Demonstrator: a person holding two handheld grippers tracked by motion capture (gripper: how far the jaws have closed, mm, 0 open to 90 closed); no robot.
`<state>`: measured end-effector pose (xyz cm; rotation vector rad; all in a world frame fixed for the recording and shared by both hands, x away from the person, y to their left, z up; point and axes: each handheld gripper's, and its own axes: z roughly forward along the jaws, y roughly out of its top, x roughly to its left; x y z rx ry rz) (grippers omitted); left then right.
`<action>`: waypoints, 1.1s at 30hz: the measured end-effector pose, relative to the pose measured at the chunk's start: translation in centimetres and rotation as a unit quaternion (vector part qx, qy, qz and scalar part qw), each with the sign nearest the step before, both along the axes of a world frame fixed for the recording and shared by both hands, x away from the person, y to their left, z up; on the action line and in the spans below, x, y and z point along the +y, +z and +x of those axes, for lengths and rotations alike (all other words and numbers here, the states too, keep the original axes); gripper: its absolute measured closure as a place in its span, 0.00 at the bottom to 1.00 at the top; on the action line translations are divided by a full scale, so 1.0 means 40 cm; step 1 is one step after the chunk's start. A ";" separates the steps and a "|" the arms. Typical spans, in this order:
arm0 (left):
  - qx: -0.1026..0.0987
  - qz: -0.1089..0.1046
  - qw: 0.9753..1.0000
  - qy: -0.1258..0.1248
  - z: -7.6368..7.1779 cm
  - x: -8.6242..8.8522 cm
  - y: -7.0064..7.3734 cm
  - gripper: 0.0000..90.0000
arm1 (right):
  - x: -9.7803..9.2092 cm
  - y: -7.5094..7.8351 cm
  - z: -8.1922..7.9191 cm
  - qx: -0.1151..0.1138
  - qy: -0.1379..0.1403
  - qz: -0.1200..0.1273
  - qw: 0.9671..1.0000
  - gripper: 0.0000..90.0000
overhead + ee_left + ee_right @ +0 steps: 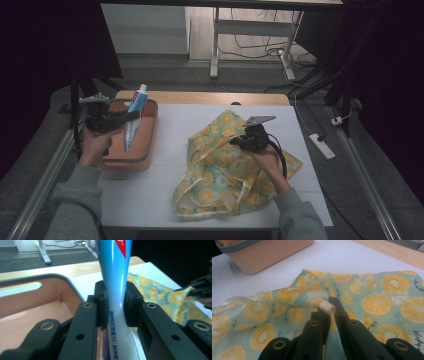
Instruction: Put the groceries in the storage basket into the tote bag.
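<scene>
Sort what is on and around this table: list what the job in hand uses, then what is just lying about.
In use:
toothpaste tube, clamped in the left gripper
citrus-print cloth bag, its edge pinched by the right gripper
peach basket, under the tube

Lying about:
power strip on the floor
desk legs behind the table

A white-topped bench [200,125] with a bare wooden strip [215,97] along its far edge carries the work. Beyond it, on grey floor, stand the white metal legs of another table [215,47] among loose black cables [260,50]. A white power strip [322,146] lies on the floor, right of the bench.
</scene>
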<state>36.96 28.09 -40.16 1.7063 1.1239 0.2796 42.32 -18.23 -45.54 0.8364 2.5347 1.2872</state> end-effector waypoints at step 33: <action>-0.017 -0.009 0.992 -0.123 -0.029 -0.181 -0.016 0.83 | 0.006 0.003 0.001 -0.002 0.005 0.005 1.000 0.98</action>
